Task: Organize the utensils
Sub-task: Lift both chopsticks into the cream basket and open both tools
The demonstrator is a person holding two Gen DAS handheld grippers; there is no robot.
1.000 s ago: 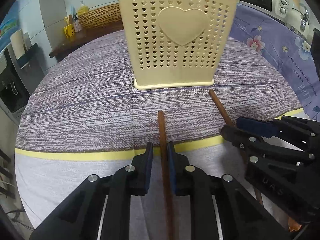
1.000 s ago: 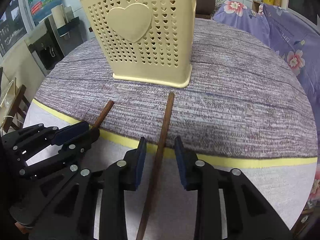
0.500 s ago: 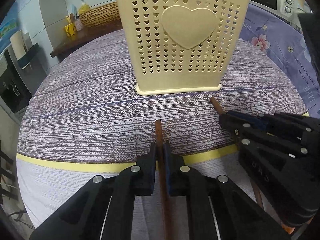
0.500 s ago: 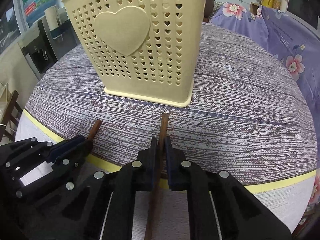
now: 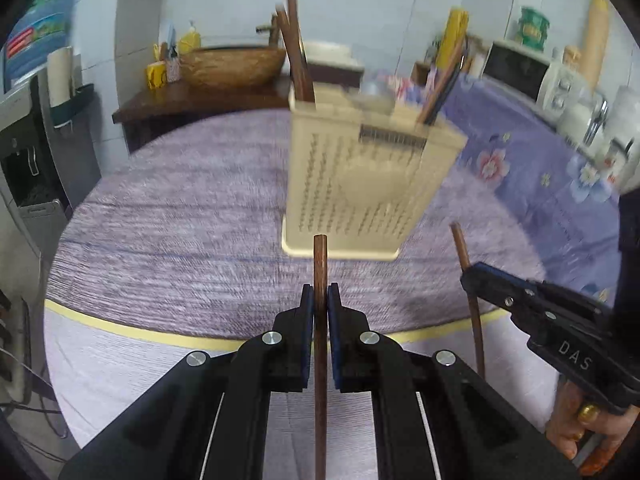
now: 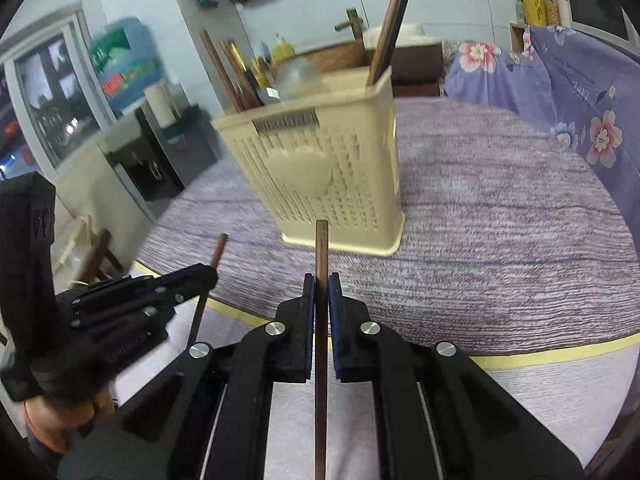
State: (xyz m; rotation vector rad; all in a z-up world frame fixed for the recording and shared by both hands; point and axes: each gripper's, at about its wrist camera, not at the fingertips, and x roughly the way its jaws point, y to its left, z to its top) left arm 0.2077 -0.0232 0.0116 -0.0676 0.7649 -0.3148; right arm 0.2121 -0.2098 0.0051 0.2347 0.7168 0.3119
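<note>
A cream perforated utensil holder (image 5: 360,184) with a heart panel stands on the round table; it also shows in the right wrist view (image 6: 320,176). Several brown chopsticks stand in it. My left gripper (image 5: 320,294) is shut on a brown chopstick (image 5: 320,264), lifted off the table and pointing at the holder. My right gripper (image 6: 321,282) is shut on a second brown chopstick (image 6: 321,248), also lifted. Each gripper shows in the other's view: the right one (image 5: 472,276) at the right with its chopstick (image 5: 466,256), the left one (image 6: 206,274) at the left with its chopstick (image 6: 218,248).
The table (image 5: 180,208) has a purple woven cloth with a yellow band (image 5: 140,330) near its front edge. A floral purple cover (image 5: 540,152) lies at the right. A wicker basket (image 5: 236,66) and a water dispenser (image 5: 36,148) stand behind.
Both grippers closed on their chopsticks and lifted them off the table. Both views tilted up and pulled back, so the holder's top and its contents now show.
</note>
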